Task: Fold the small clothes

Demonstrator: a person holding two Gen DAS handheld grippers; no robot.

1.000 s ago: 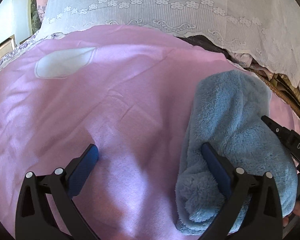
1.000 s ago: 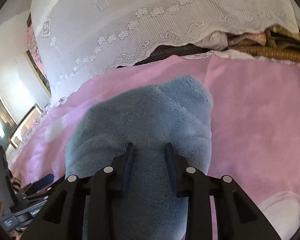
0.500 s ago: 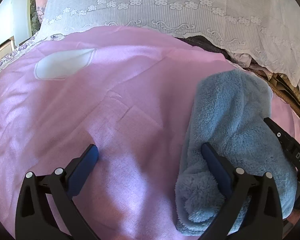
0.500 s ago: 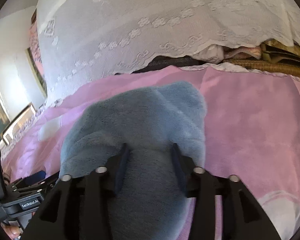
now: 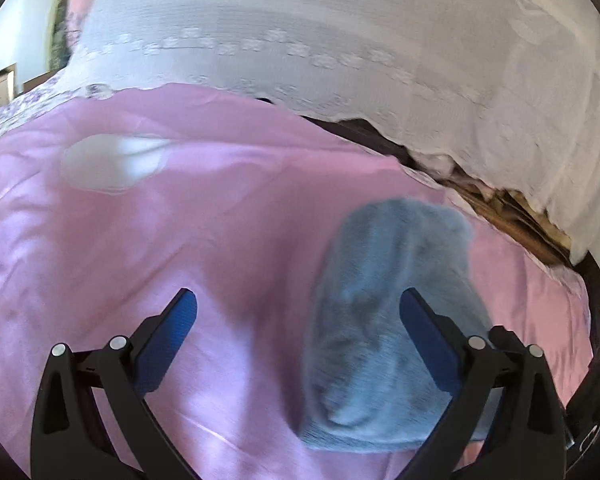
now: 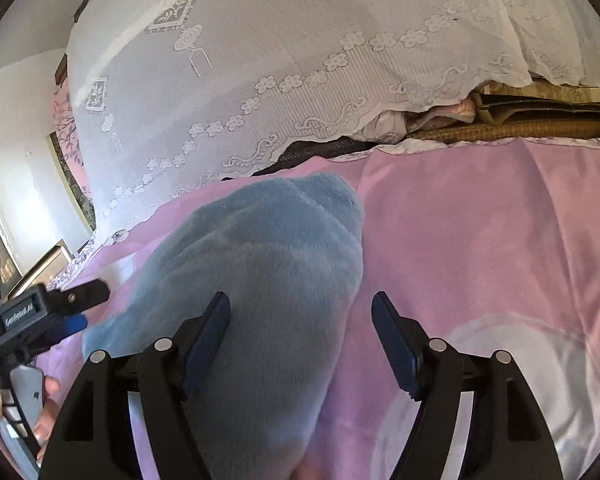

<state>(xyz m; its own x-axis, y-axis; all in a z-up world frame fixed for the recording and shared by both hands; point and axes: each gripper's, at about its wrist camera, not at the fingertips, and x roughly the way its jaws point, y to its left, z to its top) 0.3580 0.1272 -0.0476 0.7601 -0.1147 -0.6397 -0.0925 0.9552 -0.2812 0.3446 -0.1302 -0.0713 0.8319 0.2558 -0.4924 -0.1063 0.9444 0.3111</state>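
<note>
The pink bed sheet (image 5: pixel 180 220) covers the bed, with a white lace cover (image 6: pixel 300 60) draped over the stacked items at its far edge. Since half a second ago the right gripper (image 6: pixel 300 320) has let go: it was clamped on the fleece and its fingers now stand wide apart. The left wrist view has shifted as well, and is blurred by movement; the right gripper's arm no longer lies across the fleece in that view.

The blue fleece garment (image 6: pixel 268 280) lies folded on the sheet as a long bundle. Its long axis runs from the near side away toward the lace cover, with a rounded end pointing to the far edge.

In the right wrist view the gripper's left finger rests against or over the fleece, and its right finger stands over bare sheet beside it.

The left gripper (image 5: pixel 300 308) is likewise spread wide and holds nothing. Its right finger overlaps the fleece; whether it touches cannot be told. Its left finger is over bare sheet, well apart from the garment.
</note>
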